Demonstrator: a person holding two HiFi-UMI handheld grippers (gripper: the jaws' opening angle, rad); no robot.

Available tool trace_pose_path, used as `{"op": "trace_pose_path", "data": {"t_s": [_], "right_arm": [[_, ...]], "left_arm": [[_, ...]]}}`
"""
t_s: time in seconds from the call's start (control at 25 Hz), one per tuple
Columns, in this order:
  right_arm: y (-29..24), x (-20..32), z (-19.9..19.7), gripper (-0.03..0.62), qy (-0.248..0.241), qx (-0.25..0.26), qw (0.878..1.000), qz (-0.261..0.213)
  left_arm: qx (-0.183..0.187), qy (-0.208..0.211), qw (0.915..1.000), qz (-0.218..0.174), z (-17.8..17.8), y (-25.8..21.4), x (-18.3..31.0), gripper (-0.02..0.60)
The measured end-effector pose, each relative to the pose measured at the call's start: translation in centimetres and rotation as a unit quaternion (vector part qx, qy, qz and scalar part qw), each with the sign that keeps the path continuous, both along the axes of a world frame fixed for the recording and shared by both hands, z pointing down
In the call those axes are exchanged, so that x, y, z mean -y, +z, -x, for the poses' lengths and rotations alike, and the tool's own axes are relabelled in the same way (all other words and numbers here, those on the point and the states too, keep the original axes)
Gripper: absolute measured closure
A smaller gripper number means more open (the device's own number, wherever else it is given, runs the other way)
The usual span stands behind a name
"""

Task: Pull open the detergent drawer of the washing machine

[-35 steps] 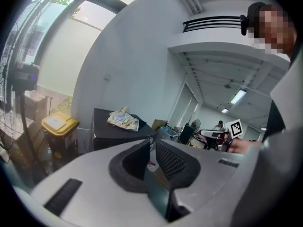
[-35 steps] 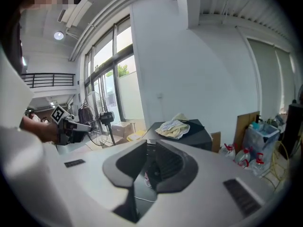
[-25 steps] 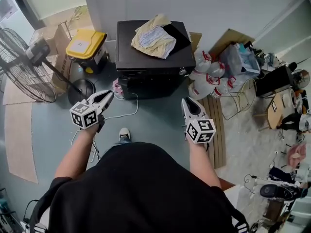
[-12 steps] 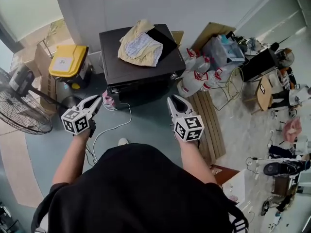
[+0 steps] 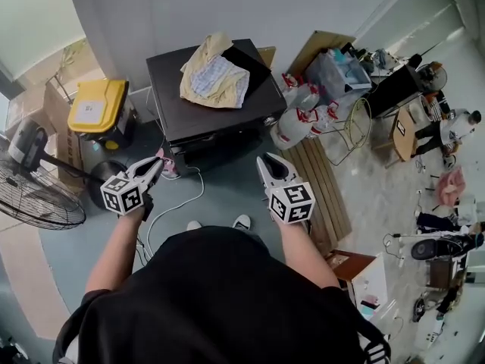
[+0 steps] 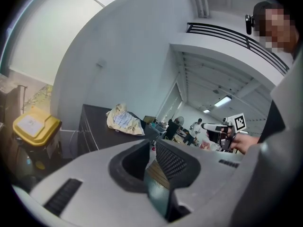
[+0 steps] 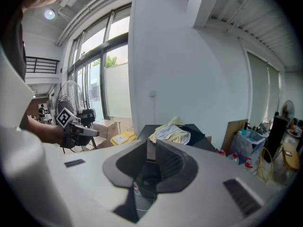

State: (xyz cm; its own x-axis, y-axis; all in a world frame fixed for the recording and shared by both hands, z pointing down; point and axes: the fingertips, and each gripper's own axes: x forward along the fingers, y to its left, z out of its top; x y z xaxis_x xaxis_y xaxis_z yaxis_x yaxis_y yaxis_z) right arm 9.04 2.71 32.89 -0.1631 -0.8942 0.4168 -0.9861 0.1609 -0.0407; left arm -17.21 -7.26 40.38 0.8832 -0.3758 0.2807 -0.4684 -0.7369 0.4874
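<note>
Shoes point(image 5: 241, 222) near washing machine point(image 5: 171, 103), head view only

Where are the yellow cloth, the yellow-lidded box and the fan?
yellow cloth point(image 5: 214, 78), head view, its middle.
yellow-lidded box point(image 5: 96, 106), head view, its lid.
fan point(image 5: 45, 202), head view, its wire guard.

Cluttered workshop-like hall: pedestal fan point(image 5: 34, 196), cardboard boxes point(image 5: 53, 120), plastic jugs point(image 5: 297, 120), loose floor cable point(image 5: 182, 201), tall windows point(image 7: 102, 74).

White wall point(image 5: 189, 6), grey-blue floor point(image 5: 227, 192), tall windows point(image 7: 102, 70), standing fan point(image 5: 38, 203)
</note>
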Motion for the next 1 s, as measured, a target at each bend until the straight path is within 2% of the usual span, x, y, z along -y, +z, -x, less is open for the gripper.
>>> {"op": "trace_pose_path", "data": {"t_s": [0.2,0.52,0.8,1.0], "right_arm": [[0.2,0.8,-1.5,0.534,0.014,0.005,1.0,-0.005],[3.2,1.3,-4.0,0.534,0.009,0.016,1.0,0.016],[5.5,2.4,-6.6,0.534,-0.013,0.004,0.999,0.04],[8.0,3.4,-8.5,0.534,-0.027,-0.009,0.997,0.068]], "left_arm": [[0.007,0.005,0.9999,0.011,-0.9,1.2,0.0,0.531],[0.02,-0.002,0.9993,0.031,-3.2,3.2,0.2,0.531],[0.033,-0.032,0.9973,0.058,-4.5,6.0,1.1,0.531],[0.033,-0.055,0.9928,0.101,-5.1,9.1,1.3,0.531]]}}
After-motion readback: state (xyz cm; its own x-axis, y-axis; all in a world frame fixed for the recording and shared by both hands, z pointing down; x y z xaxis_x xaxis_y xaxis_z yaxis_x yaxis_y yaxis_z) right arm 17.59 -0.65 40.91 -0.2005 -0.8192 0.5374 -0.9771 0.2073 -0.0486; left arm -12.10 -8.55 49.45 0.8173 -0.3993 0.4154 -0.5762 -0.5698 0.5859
